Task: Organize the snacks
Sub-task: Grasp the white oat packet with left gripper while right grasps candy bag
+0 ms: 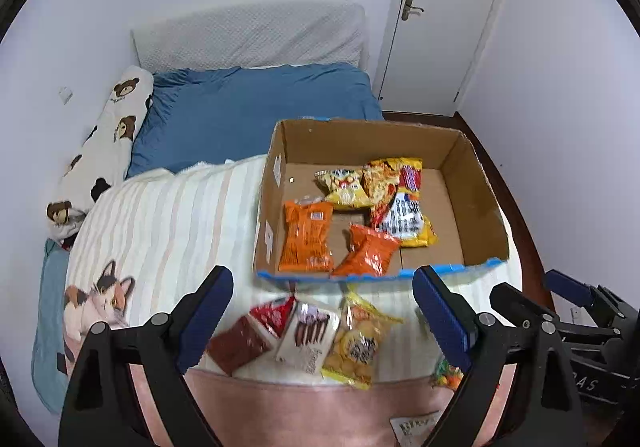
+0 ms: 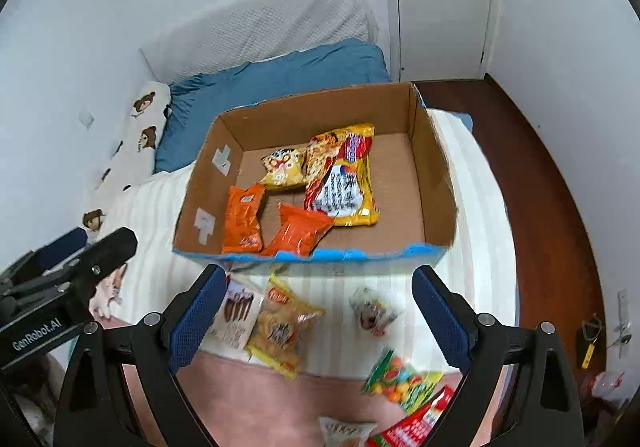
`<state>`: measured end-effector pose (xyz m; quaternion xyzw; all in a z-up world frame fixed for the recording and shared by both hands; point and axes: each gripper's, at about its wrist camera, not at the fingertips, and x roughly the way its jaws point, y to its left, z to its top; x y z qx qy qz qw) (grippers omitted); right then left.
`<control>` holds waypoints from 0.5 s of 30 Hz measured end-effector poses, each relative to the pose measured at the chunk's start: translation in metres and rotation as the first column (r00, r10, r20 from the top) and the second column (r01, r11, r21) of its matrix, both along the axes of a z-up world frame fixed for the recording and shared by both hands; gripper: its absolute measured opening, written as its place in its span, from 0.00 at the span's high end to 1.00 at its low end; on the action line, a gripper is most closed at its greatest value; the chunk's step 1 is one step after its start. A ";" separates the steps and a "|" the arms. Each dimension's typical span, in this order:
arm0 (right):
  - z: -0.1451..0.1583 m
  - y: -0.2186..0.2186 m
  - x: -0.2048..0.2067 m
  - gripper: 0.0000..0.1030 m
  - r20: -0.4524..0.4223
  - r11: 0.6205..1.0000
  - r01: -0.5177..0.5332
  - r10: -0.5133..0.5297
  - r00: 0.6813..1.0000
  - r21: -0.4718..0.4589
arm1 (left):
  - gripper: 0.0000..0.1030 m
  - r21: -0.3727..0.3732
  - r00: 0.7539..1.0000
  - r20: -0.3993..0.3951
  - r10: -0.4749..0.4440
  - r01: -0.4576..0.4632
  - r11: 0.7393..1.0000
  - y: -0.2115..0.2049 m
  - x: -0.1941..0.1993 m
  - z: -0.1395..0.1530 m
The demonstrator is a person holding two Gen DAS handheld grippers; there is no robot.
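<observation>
An open cardboard box sits on the bed and holds several snack bags: two orange ones, a small yellow one and a large yellow noodle pack. In front of the box lie loose snacks: a red-brown pack, a white chocolate-stick pack, a yellow biscuit bag, a small clear bag and a colourful candy bag. My left gripper is open and empty above them. My right gripper is open and empty.
The bed has a striped blanket with a cat print, a blue sheet and a bear-print pillow on the left. A white door and dark wood floor are on the right. A red pack lies at the near edge.
</observation>
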<state>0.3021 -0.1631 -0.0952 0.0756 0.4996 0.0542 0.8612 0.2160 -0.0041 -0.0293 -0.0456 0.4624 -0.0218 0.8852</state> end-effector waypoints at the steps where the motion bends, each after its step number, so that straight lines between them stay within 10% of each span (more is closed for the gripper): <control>1: -0.004 -0.004 -0.010 0.07 -0.018 1.000 0.009 -0.008 1.000 0.016 | 0.10 -0.004 1.000 -0.007 0.003 -0.003 1.000 -0.001 -0.008 -0.004; 9: -0.087 -0.061 -0.077 0.07 -0.236 0.978 0.169 -0.136 0.962 0.126 | 0.10 -0.083 0.972 -0.227 -0.057 0.038 0.996 -0.026 -0.059 -0.088; 15: -0.163 -0.123 -0.126 0.07 -0.402 0.909 0.381 -0.289 0.869 0.170 | 0.11 -0.244 0.841 -0.507 -0.187 0.068 0.967 -0.080 -0.074 -0.192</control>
